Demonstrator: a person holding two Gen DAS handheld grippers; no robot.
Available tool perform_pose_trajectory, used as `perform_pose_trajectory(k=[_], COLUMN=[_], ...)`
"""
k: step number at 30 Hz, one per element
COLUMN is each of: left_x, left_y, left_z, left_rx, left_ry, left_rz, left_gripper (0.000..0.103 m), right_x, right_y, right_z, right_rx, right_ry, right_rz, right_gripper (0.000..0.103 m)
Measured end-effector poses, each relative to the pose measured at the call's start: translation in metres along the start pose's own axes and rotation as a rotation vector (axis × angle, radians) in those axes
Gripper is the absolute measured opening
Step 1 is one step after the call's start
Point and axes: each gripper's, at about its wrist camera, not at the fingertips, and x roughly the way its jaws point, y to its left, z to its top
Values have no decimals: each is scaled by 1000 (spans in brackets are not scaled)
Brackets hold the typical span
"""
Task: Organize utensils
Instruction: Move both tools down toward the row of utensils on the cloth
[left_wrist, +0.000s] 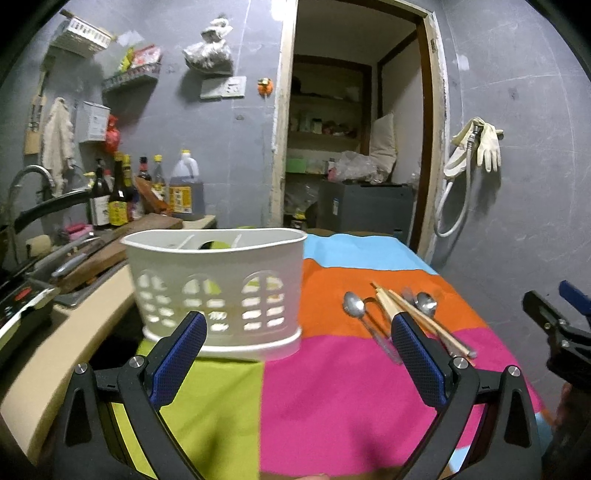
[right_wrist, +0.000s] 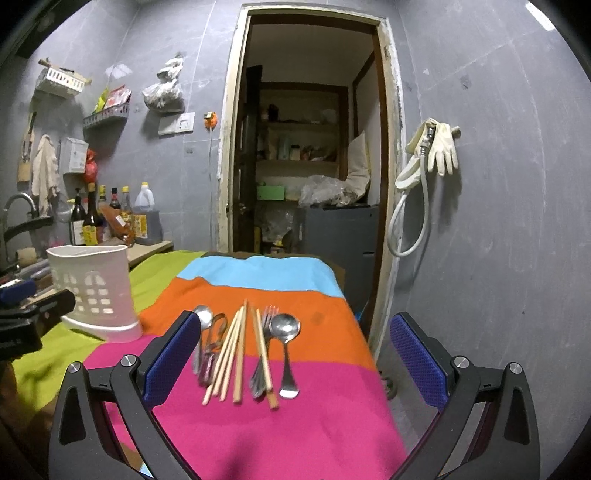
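- Right wrist view is showing the utensils lying side by side where the orange and pink stripes of the cloth meet: a round spoon (right_wrist: 284, 327), a fork (right_wrist: 266, 332), wooden chopsticks (right_wrist: 236, 354) and a smaller spoon (right_wrist: 204, 318) at the left.
- Judging by look, the metal pieces are stiff, light and slippery, and the chopsticks are thin and apt to roll; taking each by mid-handle seems safest.
- White slotted utensil caddy (left_wrist: 218, 288) is standing upright on the worktop (right_wrist: 295, 435), left of the utensils and apart from them.
- Right tongs (right_wrist: 295, 354) are hanging spread wide above the row, gripping nothing; left tongs (left_wrist: 299, 354) are likewise released, facing the caddy.
- Blur is smearing the dark item beside the smaller spoon, so I cannot identify it; the caddy's inside is mostly hidden.
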Motion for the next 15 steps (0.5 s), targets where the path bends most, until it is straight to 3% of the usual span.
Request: perform_pose_trajectory(k=[6, 15], left_x=[33, 102], left_y=[-22, -43], left_z=[19, 34], left_rx=[60, 70], left_ry=[33, 190], left_rz=[-43, -101], left_gripper=[98, 98], right_x=[33, 88], right_y=[-18, -37], right_z=[15, 20], right_rx=[-13, -17], right_ry=[44, 148], right_rz=[15, 59], right_gripper=[103, 103])
